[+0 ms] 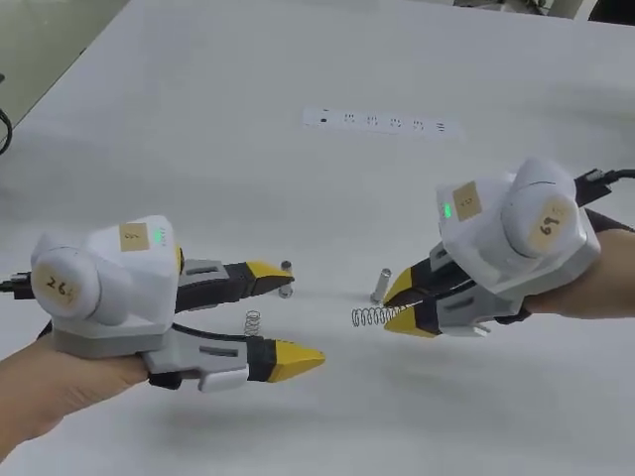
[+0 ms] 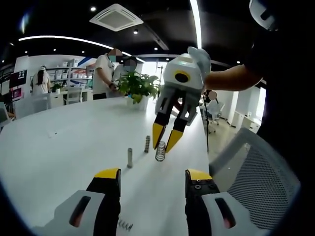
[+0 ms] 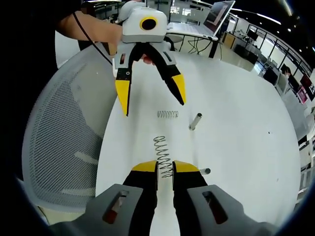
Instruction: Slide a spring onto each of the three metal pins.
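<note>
Your right hand-held gripper (image 1: pixel 395 309) pinches the spring (image 1: pixel 369 316) (left hand-held gripper (image 1: pixel 301 315) gapes empty); align it with the pin (image 1: pixel 380 286) beside it.

Bright fr. ceiling strip light (image 2: pixel 195 19), soft shadows, fisheye warp at edges.

Yellow-tipped right gripper (image 1: pixel 398 308); silver spring (image 1: pixel 367 316); white table (image 1: pixel 248 178).
</note>
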